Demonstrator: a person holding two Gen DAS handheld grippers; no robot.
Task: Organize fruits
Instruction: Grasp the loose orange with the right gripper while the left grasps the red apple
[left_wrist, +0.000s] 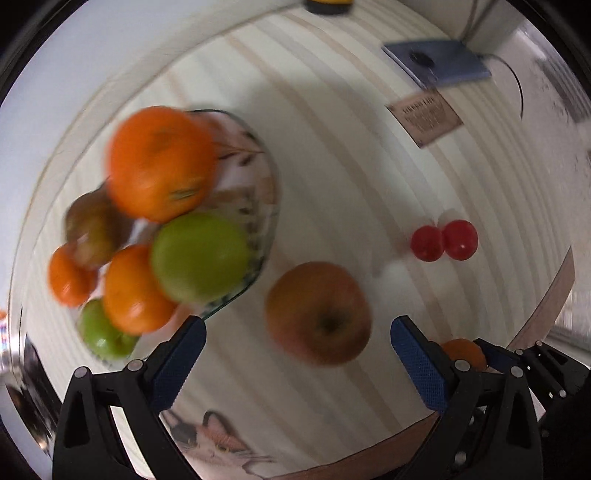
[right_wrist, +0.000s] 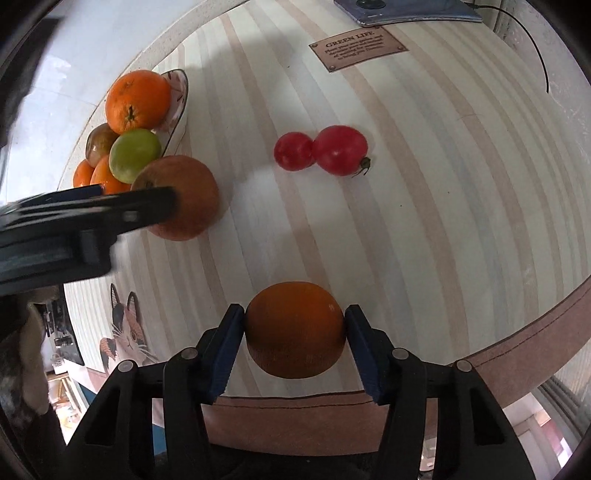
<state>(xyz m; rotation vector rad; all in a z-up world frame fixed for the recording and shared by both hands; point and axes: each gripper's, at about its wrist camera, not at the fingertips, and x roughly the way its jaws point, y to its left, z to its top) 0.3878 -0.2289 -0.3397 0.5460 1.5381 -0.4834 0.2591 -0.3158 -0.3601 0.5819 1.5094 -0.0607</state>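
Orange: the orange (right_wrist: 294, 328) sits on the striped table (right_wrist: 424, 229) near its front edge, at 6 o'clock in the right wrist view, between the right gripper's (right_wrist: 294, 341) blue pads.
Right jaws: clasping the orange; both pads meet its sides at the widest girth, at 9 and 3 o'clock of the fruit.
Orange handling: I judge it firm, moderately heavy, with a dimpled rind that gives the pads good bite; round, so a hold off the equator could let it roll or squirt out.
Apple: the red-brown apple (left_wrist: 319, 314) lies on the table just beside the plate (left_wrist: 271, 206), toward 4 o'clock of it.
Left jaws: the left gripper (left_wrist: 297, 341) is spread wide, pads either side of the apple and clear of it, holding nothing.
Apple handling: likely hard, waxy and slicker than the orange; best taken across the middle, away from the stem dimple.
Plate: already piled with oranges, green fruit and a brownish one; a crowded heap, so anything added may roll off.
Tomatoes: two red tomatoes (right_wrist: 321, 152) touch each other at 12 o'clock from the held orange; soft, easily bruised.
Hand pose: both grippers point steeply down at the table; the left view is blurred.
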